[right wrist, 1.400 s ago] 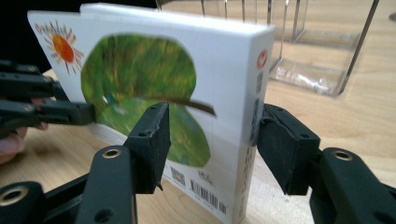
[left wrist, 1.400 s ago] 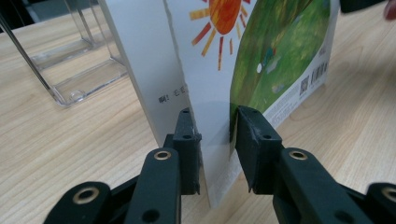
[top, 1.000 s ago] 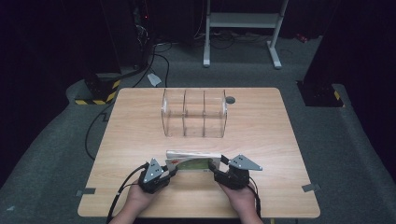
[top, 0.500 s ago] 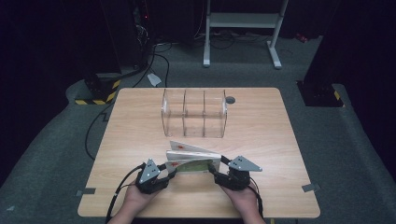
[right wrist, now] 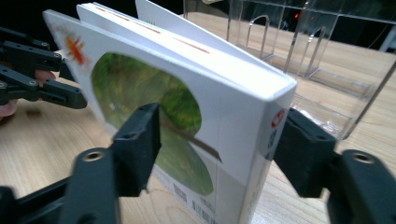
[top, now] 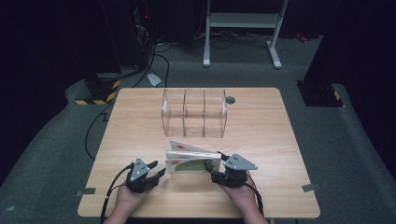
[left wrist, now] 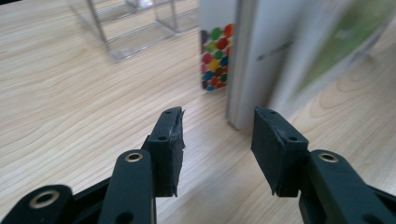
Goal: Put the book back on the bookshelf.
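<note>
Since half second ago, book (top: 192,163) tipped up onto its edge, left gripper (top: 158,173) let go. Right gripper (top: 211,169) pinches spine end; left jaws spread, empty, just beside book. I judge next: carry book upright into clear rack (top: 194,113) slot.

I cannot read any text here. The white board book with the green leaf picture (right wrist: 187,116) carries a barcode and small print at its lower edge and a small red round mark on its spine, all too blurred for me to read.
</note>
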`<state>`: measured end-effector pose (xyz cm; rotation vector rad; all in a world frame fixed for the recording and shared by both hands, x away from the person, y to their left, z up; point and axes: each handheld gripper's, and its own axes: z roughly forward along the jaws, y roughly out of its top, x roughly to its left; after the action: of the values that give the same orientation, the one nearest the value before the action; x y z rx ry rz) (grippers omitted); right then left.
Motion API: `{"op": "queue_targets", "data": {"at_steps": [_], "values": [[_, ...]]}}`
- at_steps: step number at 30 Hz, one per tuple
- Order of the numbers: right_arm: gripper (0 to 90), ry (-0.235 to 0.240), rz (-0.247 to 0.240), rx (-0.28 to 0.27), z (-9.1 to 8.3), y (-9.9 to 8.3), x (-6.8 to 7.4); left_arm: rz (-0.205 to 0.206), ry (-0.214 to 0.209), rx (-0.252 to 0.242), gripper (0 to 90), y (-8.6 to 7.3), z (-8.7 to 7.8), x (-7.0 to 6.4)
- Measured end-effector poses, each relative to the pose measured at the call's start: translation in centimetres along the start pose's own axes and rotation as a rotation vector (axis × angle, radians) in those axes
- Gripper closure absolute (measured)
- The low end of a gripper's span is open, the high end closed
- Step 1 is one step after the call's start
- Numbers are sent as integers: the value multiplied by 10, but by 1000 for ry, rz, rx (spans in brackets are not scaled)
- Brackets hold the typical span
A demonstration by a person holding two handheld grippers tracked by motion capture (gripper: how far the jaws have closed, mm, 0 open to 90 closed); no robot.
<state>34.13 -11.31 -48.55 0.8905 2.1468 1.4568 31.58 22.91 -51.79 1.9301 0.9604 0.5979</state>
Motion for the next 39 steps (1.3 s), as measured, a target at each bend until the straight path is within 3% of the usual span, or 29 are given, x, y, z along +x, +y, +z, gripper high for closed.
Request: {"op": "queue_targets", "data": {"at_steps": [3,9,13,18,24,28,35,39], "values": [[335,22,16,-7,0,4,-1,-20,11,-1,535,-2,-3,5],[342,33,0,-2,2,12,-2,-31,27,-3,535,-4,-7,10],[410,4,-21,-2,2,16,0,-41,34,5,535,-6,-9,12],[528,41,15,-7,1,16,-4,-43,39,7,535,-7,-10,13],[600,55,-4,-7,-1,15,-1,-53,42,6,535,-7,-12,14],[713,83,-7,-13,-3,14,0,-58,43,4,536,-7,-13,16],[659,67,-11,-26,-3,15,7,-59,48,16,534,-8,-12,19],[637,52,-28,-8,2,16,14,-63,60,26,533,-9,-11,20]]}}
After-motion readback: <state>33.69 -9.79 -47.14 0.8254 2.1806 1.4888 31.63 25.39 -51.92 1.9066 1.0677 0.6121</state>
